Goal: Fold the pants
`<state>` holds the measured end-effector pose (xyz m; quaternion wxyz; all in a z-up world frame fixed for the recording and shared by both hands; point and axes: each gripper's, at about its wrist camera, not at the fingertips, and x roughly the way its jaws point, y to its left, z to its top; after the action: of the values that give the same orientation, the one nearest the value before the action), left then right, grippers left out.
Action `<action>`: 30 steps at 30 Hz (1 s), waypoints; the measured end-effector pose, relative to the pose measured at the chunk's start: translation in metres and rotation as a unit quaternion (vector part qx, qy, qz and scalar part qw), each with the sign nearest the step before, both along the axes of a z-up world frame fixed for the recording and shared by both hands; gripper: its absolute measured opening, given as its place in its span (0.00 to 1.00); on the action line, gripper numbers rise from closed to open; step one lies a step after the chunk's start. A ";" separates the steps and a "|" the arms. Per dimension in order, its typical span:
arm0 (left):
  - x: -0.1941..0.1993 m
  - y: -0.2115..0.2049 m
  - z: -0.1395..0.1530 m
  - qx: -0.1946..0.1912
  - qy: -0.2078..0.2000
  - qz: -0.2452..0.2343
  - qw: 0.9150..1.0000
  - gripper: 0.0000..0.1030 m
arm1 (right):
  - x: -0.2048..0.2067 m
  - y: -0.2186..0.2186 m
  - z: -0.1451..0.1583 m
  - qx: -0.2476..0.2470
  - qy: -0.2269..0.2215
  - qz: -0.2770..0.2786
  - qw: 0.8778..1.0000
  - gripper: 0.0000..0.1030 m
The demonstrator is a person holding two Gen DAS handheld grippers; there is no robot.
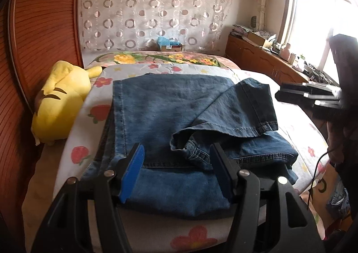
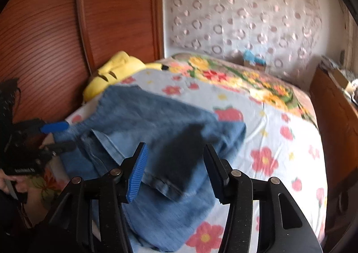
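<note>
One pair of blue denim pants (image 1: 179, 114), which we find folded flat on the flowered bed (image 1: 76, 119) with a hem flipped across the top, both grippers' jaws parted and empty.

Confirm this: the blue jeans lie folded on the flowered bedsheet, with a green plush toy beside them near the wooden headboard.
Wrong on one point: the plush toy is yellow, not green, as the left wrist view shows. The jeans do lie folded on the flowered bedsheet, near the wooden headboard.

Yellow plush toy (image 1: 60, 98) beside the wooden headboard (image 1: 42, 29) — flowered sheet (image 1: 78, 152) underneath.
</note>
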<state>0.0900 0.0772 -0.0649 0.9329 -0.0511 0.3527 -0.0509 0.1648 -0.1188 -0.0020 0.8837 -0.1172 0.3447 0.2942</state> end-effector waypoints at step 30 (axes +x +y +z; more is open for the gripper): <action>0.039 -0.024 -0.029 0.045 0.030 -0.051 0.997 0.39 | 0.014 -0.026 -0.029 0.068 0.052 0.016 0.996 0.04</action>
<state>0.1290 0.0527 -0.0942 0.9195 0.0076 0.3847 -0.0807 0.1793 -0.1445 -0.0307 0.8657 -0.0468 0.3678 0.3363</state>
